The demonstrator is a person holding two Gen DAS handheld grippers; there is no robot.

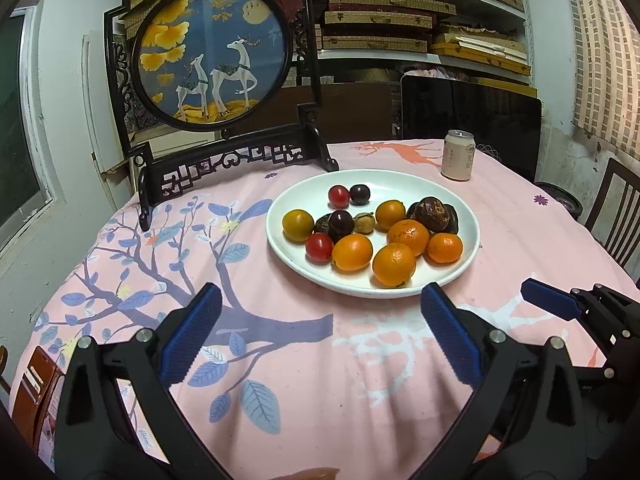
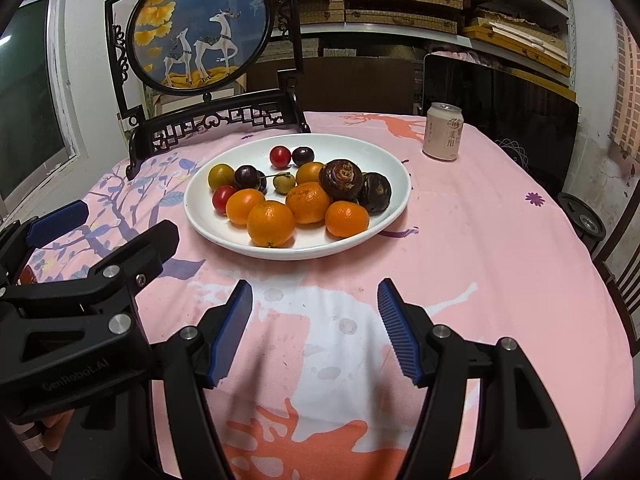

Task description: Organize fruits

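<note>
A white plate [image 1: 304,196] [image 2: 384,156] on the pink tablecloth holds several fruits: oranges [image 1: 394,264] [image 2: 271,223], red cherry tomatoes [image 1: 319,247] [image 2: 280,156], dark plums [image 1: 341,221] [image 2: 247,176], a yellow tomato [image 1: 297,225] [image 2: 221,175], a small longan [image 1: 365,223] [image 2: 284,182] and dark brown water chestnuts [image 1: 433,213] [image 2: 341,179]. My left gripper [image 1: 320,308] stands open in front of the plate with nothing between its blue pads. My right gripper [image 2: 316,300] is open too, short of the plate, empty. Each gripper shows at the side of the other's view.
A carved black stand with a round deer painting [image 1: 212,52] [image 2: 200,28] stands behind the plate at the left. A drink can [image 1: 458,155] [image 2: 442,131] sits at the back right. Chairs [image 1: 618,216] and shelves of boxes [image 1: 400,20] surround the table.
</note>
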